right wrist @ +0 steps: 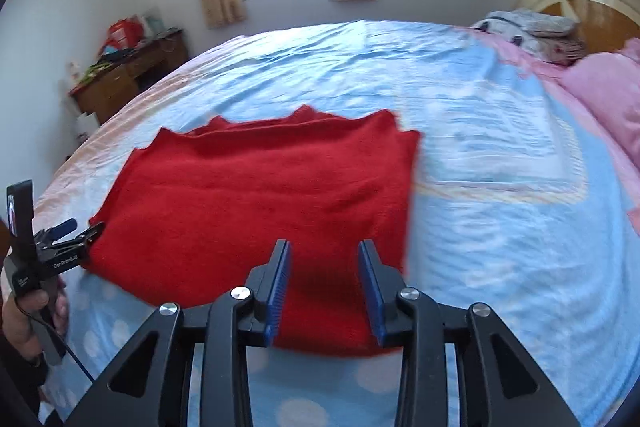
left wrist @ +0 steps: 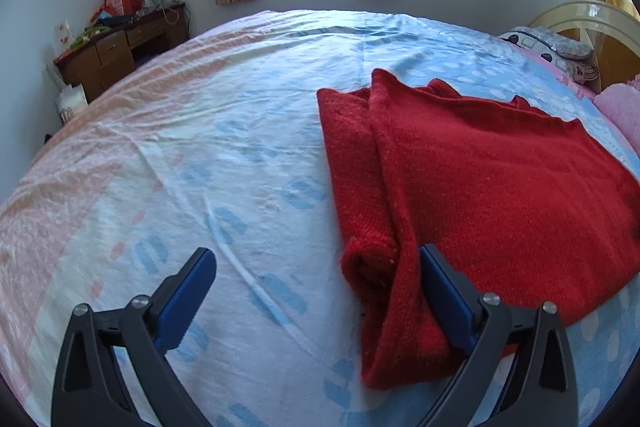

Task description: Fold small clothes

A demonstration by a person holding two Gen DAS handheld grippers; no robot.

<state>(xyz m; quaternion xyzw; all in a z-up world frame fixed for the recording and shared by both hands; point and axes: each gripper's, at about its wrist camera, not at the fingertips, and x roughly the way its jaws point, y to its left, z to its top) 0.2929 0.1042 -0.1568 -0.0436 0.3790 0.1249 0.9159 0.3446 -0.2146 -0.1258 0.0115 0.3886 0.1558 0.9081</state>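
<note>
Red sweater (left wrist: 500,183) lies partly folded on bed sheet (left wrist: 224,147). My left gripper (left wrist: 316,291) spread wide, empty, straddling rolled sleeve edge; garment extends rightward. My right gripper (right wrist: 325,279) parted, empty, above near hem. Left looks nearer to a grasp.

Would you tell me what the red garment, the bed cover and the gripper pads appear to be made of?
Red garment: knit, probably wool or acrylic; fuzzy matte surface with visible stitch texture. Bed cover: thin woven fabric, perhaps cotton; fine creases, printed pattern. Left gripper pads: blue, likely rubber or plastic; the right-wrist view shows ridges.
</note>
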